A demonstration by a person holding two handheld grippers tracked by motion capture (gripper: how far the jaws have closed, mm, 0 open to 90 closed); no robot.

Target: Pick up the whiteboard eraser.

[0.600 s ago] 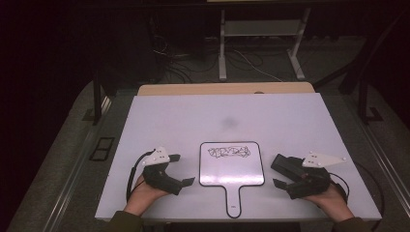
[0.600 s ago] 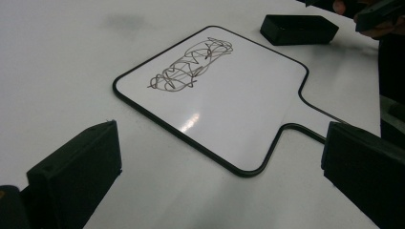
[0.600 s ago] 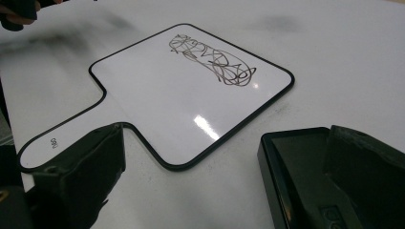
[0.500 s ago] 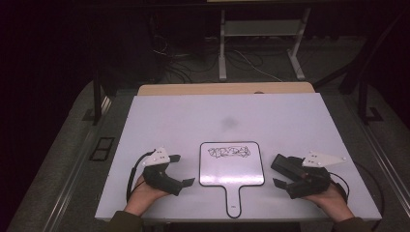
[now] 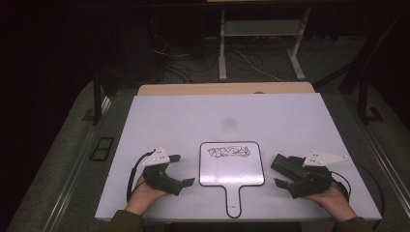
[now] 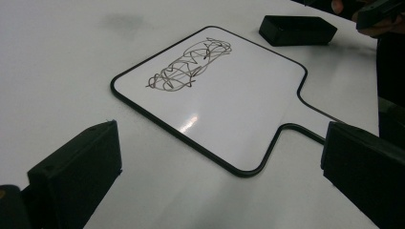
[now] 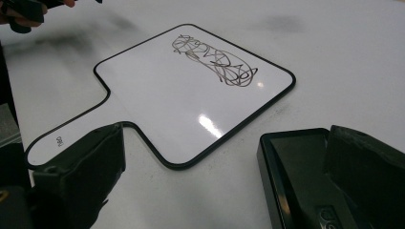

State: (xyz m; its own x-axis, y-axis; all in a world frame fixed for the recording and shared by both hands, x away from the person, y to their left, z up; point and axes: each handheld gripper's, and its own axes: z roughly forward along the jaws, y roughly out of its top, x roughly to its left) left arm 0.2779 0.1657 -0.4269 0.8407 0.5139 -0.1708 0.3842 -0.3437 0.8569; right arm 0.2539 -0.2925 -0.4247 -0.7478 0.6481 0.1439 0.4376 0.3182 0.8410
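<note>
- Paddle-shaped whiteboard (image 5: 232, 164) flat on white worktop (image 5: 193, 121), near front edge, centred between both hands; handle toward person.
- Black scribble (image 5: 229, 152) on board's far part; also seen in left claw view (image 6: 188, 67) & right claw view (image 7: 215, 59).
- Thin black rim round board; small print on handle end in right claw view (image 7: 59, 140), too small to read.
- Black eraser block (image 5: 285, 164) on worktop just right of board, not touching it; in left claw view (image 6: 297, 29) beyond board's far corner.
- Left claw (image 5: 181, 169) low over worktop, just left of board, apart from it; jaws spread wide, nothing between. Held in left hand (image 5: 145, 193).
- In left claw view, jaws stand at both sides of frame w/ board's handle neck (image 6: 286, 129) in the gap farther off; no contact.
- Right claw (image 5: 283, 174) low at eraser, jaws released & wide; held in right hand (image 5: 333, 200).
- In right claw view, eraser (image 7: 296, 176) lies partly under the jaw on frame's right side, other jaw well off over board's handle (image 7: 71, 133); pads not pressing, so no grip.
- Faint grey smudge (image 5: 228, 122) on worktop beyond board.
- Cable loop (image 5: 131, 179) beside left hand.
</note>
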